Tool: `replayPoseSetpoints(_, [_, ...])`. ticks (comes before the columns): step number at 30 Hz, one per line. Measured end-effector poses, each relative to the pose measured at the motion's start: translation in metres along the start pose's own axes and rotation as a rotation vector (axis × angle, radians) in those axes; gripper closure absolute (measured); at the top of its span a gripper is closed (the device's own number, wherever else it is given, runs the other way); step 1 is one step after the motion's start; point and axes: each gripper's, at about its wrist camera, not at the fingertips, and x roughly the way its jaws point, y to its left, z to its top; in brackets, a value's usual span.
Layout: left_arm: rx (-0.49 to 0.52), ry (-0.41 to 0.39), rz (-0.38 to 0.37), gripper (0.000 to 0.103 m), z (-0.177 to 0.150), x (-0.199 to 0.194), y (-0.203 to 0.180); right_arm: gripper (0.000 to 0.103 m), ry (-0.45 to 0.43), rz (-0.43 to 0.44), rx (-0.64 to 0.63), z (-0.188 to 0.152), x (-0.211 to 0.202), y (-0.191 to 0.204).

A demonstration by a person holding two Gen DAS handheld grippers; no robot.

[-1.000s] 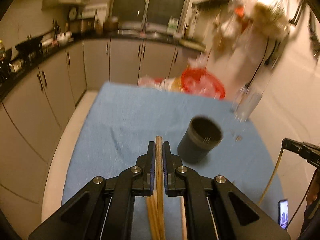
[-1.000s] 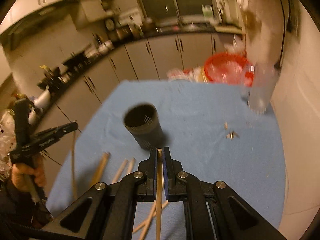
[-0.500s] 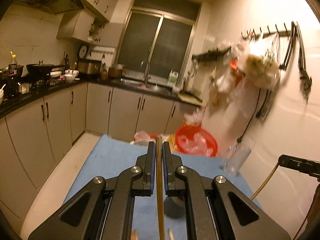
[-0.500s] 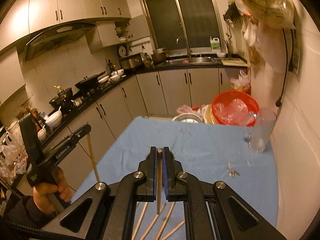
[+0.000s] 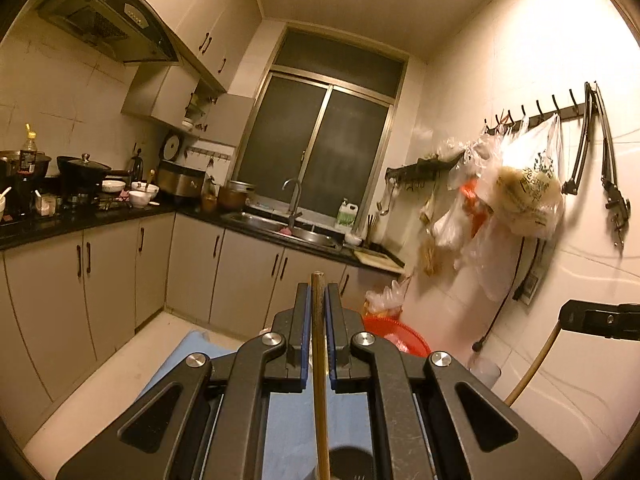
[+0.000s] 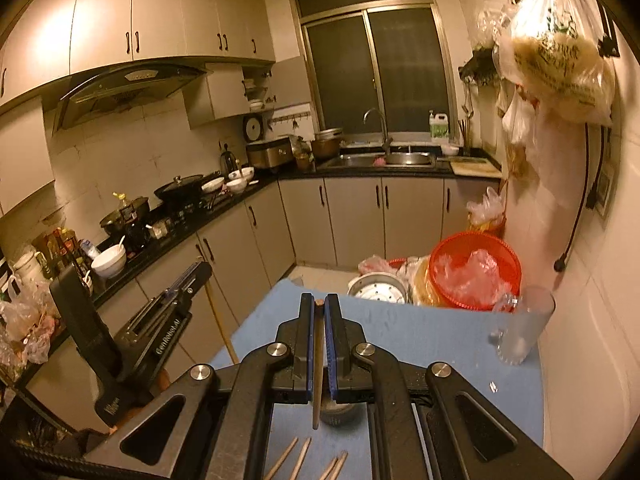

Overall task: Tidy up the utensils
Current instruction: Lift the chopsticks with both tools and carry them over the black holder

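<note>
My left gripper (image 5: pixel 318 312) is shut on a wooden chopstick (image 5: pixel 320 380) that hangs down toward the dark cylindrical holder (image 5: pixel 352 465) on the blue-covered table (image 5: pixel 288 432). My right gripper (image 6: pixel 319 320) is shut on another wooden chopstick (image 6: pixel 317 372), its lower end beside the holder (image 6: pixel 340 414), which shows below the jaws. Several loose chopsticks (image 6: pixel 296 458) lie on the blue table (image 6: pixel 420 344) below. The left gripper (image 6: pixel 188 284) with its chopstick also shows at the left of the right wrist view, and the right gripper's side (image 5: pixel 592 316) at the right edge of the left wrist view.
A clear glass mug (image 6: pixel 520 326) stands at the table's right, near the wall. A red basin (image 6: pixel 474 270) and a metal pot (image 6: pixel 378 288) sit past the far edge. Kitchen cabinets and a cluttered counter (image 6: pixel 160 236) run along the left. Bags hang on the right wall (image 5: pixel 520 200).
Both grippers have tilted up from looking down at the table to looking across the kitchen. Each still holds its chopstick, now hanging nearly upright by the holder.
</note>
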Motion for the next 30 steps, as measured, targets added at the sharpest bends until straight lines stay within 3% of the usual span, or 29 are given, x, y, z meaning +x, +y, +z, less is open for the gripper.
replayPoseSetpoints(9, [-0.039, -0.033, -0.005, 0.097, 0.002, 0.037, -0.004, 0.099, -0.029, 0.005, 0.0, 0.012, 0.018, -0.01])
replayPoseSetpoints(20, [-0.015, 0.024, 0.003, 0.097, -0.03, 0.084, -0.013, 0.099, 0.026, 0.014, 0.028, -0.001, 0.059, -0.036])
replayPoseSetpoints(30, [0.024, 0.109, 0.015, 0.097, -0.068, 0.096, -0.008, 0.098, 0.079, 0.011, 0.046, -0.033, 0.086, -0.043])
